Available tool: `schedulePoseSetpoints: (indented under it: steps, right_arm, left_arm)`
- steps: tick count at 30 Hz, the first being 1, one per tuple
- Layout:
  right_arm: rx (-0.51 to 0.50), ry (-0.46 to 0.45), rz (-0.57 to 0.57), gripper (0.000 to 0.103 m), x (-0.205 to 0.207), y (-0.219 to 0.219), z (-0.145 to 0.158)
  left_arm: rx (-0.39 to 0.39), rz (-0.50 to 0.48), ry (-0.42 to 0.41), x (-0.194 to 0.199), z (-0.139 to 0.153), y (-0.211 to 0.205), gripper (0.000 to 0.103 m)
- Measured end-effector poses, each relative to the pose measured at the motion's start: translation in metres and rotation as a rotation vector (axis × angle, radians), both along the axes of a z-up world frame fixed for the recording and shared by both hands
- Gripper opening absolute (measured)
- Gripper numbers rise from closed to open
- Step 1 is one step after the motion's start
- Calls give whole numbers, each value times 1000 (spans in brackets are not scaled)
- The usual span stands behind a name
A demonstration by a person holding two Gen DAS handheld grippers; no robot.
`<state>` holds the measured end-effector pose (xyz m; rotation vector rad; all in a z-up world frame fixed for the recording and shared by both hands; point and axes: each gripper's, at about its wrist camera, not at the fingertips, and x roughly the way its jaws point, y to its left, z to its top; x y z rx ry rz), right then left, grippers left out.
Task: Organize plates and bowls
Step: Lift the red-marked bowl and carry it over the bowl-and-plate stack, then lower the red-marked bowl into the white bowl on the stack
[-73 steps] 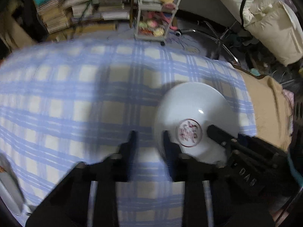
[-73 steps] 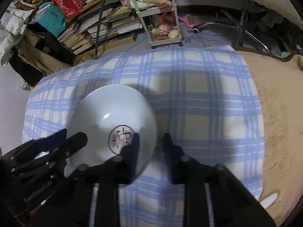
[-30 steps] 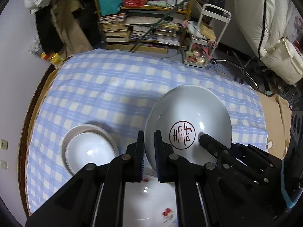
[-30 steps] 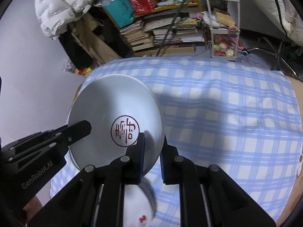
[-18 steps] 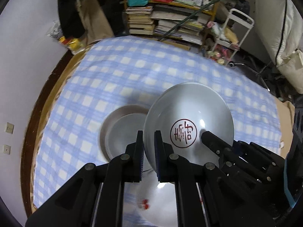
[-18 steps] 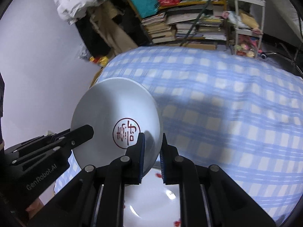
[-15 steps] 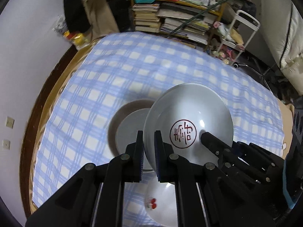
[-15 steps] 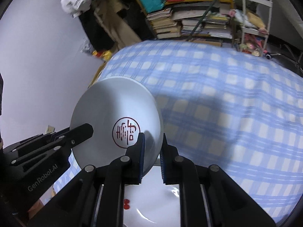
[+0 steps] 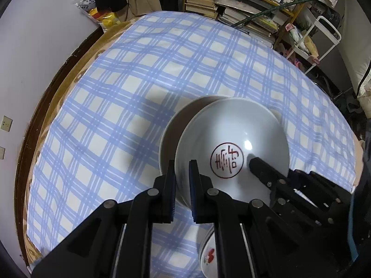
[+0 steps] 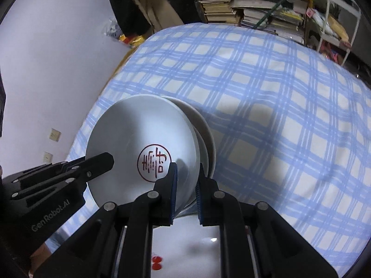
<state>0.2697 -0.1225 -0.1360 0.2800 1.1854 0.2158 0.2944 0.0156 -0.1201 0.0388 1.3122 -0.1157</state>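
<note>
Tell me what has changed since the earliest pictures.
The bowl with the red seal, then alone on the checked cloth, has been carried over the plain bowl. The left gripper, open then, is clamped on its rim. The right gripper stays clamped opposite.

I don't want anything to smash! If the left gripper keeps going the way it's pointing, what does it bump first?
Probably the plain bowl underneath; the left gripper already clamps the red-stamped bowl above it. Depth is unclear.
</note>
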Motion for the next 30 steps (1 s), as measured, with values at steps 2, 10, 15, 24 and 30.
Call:
schedulePoseSetpoints:
  steps: [2,10,15,24,30]
  right_arm:
    - [-14,5,6,16,3,2,-2]
    - [48,20,-31,16,11,-6,-6]
    - [5,22,14,16,8,-1,-1]
    - [-37,19,26,26,4,-4,9]
    - [46,-14,-14,26,-3,-17,17]
  left_arm:
    - [0,2,11,2,-6,1,9]
    - [-20,9,40,3,-16,4,11]
    - [-5,0,18,0,-11,5,11]
    - [18,15,-20,-6,3,10,11]
    - [84,50,-91,-16,10,18,13]
